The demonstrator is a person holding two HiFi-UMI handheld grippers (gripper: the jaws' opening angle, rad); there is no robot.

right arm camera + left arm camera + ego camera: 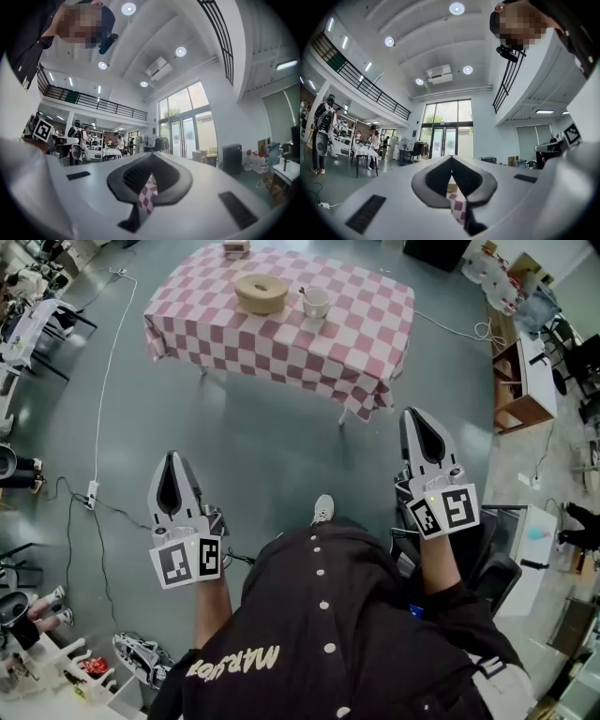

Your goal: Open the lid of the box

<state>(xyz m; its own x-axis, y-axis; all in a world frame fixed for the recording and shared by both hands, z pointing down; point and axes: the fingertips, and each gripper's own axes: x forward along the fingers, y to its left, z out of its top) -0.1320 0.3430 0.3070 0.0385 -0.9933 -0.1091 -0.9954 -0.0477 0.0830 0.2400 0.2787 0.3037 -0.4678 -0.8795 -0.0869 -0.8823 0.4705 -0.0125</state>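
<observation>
The person wears a black shirt (375, 634) with short sleeves. A row of white buttons (322, 596) runs down its middle, and pale lettering (234, 664) sits at seven o'clock on the cloth. A light grey shoe (322, 510) shows at twelve o'clock of the shirt.

The left gripper (172, 457) and right gripper (411, 413) are white tapering shells. Dark grey pads (133, 176), ribbed inside, rim a teardrop hollow. At six o'clock of each shell sits a white cube (187, 562) (445, 510) printed with black square markers and carrying a small yellow-green light. Dark ribbed slots (236, 210) mark the shells' flanks.
</observation>
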